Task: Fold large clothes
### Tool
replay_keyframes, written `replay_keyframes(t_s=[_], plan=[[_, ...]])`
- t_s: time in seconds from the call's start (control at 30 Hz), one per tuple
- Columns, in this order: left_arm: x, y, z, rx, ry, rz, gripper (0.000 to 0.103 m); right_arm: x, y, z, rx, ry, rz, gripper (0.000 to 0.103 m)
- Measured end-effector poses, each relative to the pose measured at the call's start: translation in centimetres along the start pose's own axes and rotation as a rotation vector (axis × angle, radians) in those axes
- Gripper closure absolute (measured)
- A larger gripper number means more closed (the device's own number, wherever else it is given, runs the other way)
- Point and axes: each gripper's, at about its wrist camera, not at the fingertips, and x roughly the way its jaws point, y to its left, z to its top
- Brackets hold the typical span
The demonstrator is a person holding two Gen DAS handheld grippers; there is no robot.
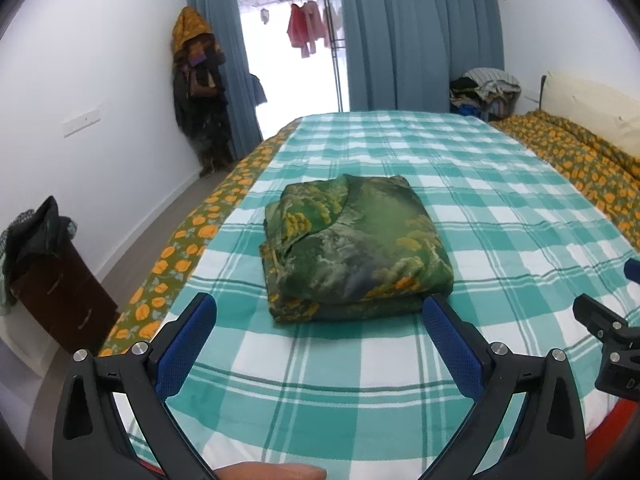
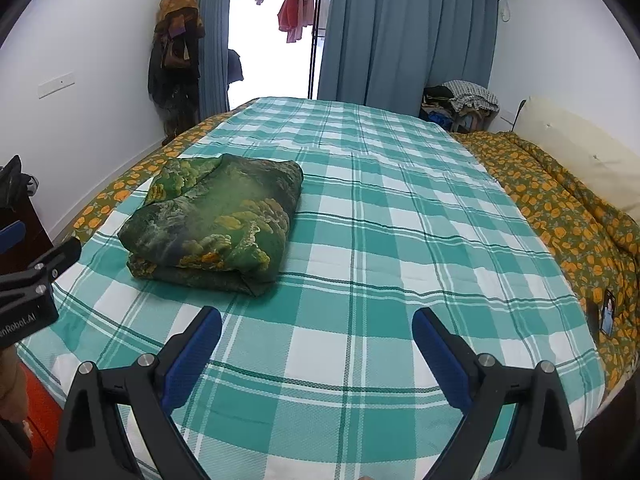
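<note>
A green patterned garment [image 1: 352, 248] lies folded into a thick square bundle on the green-and-white checked bed cover [image 1: 460, 184]. My left gripper [image 1: 318, 312] is open and empty, its blue pads just short of the bundle's near edge. In the right wrist view the same bundle [image 2: 216, 224] lies to the left on the cover [image 2: 400, 240]. My right gripper [image 2: 316, 324] is open and empty over bare cover, to the right of the bundle and a little nearer. The right gripper's edge shows in the left wrist view [image 1: 608, 332].
An orange-flowered quilt [image 2: 568, 208] and a cream pillow [image 2: 576, 148] lie along the bed's right side. A dark cabinet [image 1: 60, 296] with clothes on it stands left of the bed. A coat rack [image 1: 200, 88], blue curtains [image 1: 420, 36] and a clothes pile [image 2: 464, 100] are at the far end.
</note>
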Motion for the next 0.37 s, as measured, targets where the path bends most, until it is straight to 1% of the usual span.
replay_keyframes(t_s=[0.23,0.37], plan=[[-0.05,-0.30,-0.27,-0.006,0.016,-0.026,0.000,-0.04,-0.06,-0.32,0.002,0.007,0.005,0.005],[-0.39,-0.57,-0.37,-0.001,0.007,-0.015,0.000,-0.03,-0.11,-0.34,0.004,0.007,0.006,0.005]])
